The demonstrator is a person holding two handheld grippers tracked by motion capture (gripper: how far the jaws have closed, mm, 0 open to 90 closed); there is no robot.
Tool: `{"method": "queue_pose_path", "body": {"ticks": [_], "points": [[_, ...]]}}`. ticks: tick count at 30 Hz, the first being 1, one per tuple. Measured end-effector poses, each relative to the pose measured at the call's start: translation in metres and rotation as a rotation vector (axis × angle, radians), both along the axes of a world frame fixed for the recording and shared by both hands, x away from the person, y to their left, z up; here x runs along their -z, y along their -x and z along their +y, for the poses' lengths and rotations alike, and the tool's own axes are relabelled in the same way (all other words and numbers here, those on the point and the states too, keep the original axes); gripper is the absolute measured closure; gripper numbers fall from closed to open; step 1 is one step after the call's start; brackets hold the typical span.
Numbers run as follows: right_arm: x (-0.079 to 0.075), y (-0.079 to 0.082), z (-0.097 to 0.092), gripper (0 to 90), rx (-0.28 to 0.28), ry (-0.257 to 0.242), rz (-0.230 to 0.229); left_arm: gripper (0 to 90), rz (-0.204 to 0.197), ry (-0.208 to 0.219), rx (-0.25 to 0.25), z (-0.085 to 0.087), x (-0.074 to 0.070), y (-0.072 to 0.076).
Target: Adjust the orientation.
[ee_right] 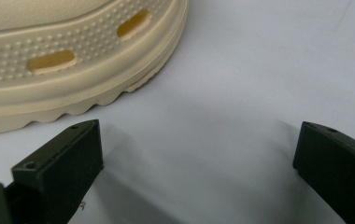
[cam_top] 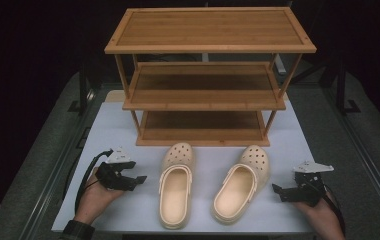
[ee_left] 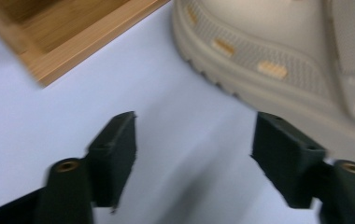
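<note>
Clogs on the desk before the bamboo rack, grippers flanking them.
High view: left clog and right clog lie before the rack; left gripper and right gripper outside them. Left gripper view: jaws apart, empty, clog just ahead. Right gripper view: jaws apart, empty, clog near.

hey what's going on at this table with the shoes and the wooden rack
A person holds a two-jaw gripper in each hand at a white table. A pair of cream clogs lies between them, toes toward a three-tier wooden shoe rack whose shelves are bare. The left gripper points at the left clog with open jaws and nothing between them. The right gripper points at the right clog, also open and holding nothing. Neither clog is gripped yet.
</note>
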State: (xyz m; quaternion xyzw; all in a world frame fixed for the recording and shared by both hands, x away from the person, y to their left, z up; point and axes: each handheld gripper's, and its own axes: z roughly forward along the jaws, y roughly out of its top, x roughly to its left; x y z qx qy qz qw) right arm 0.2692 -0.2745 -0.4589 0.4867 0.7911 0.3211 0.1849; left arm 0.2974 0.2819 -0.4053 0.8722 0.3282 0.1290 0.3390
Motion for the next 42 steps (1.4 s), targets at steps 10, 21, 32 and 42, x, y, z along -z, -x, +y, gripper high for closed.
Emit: {"method": "queue_pose_path", "body": {"ticks": [10,21,32,42], "points": [[0.0,0.0,0.0,1.0,0.0,0.001,0.001,1.6,0.007,-0.018,-0.104,0.038,0.01,0.028],[0.0,0.0,0.0,1.0,-0.001,0.0,0.002,0.0,0.021,-0.049,-0.125,0.059,0.039,0.035],[-0.005,-0.001,-0.003,7.1,0.002,-0.002,0.027,0.0,-0.013,0.001,-0.124,0.064,0.045,0.039],[-0.026,-0.006,-0.021,29.4,0.021,-0.057,0.01,0.0,-0.012,0.0,-0.128,0.063,0.045,0.039]]}}
